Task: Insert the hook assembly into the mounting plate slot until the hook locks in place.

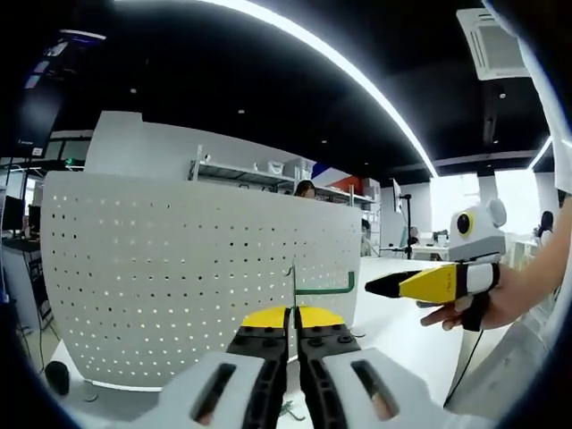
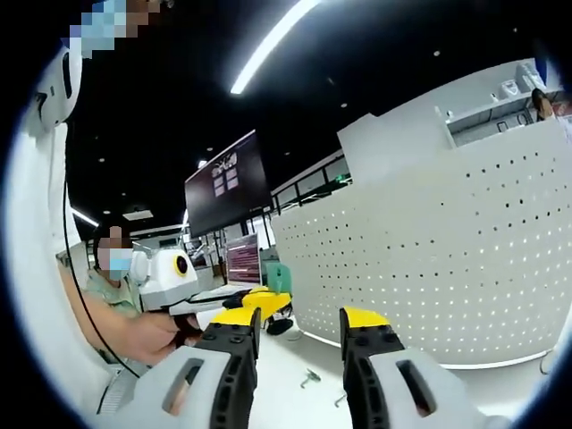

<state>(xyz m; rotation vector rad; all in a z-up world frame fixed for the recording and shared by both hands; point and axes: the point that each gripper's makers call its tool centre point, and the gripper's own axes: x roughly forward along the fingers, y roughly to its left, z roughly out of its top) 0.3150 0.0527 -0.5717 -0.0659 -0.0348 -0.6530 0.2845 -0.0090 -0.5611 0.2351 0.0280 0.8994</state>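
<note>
A white perforated mounting plate [image 1: 179, 268] stands upright on the table and curves across the left gripper view. My left gripper [image 1: 293, 315] is shut on a thin green hook [image 1: 322, 289]. The hook's stem rises between the yellow tips and its arm bends right, just in front of the plate's right part. A hand holds my right gripper [image 1: 380, 286] to the right of the hook, its tip pointing at the hook's end. In the right gripper view my right gripper [image 2: 299, 329] stands open with nothing between its jaws. There the plate [image 2: 447, 250] is on the right and the left gripper [image 2: 259, 301] on the left.
Two small loose metal hooks [image 2: 310, 377] lie on the white table in front of the plate. A dark round object [image 1: 57, 376] sits at the plate's left foot. Shelves [image 1: 241, 172], monitors [image 2: 228, 183] and people are in the background.
</note>
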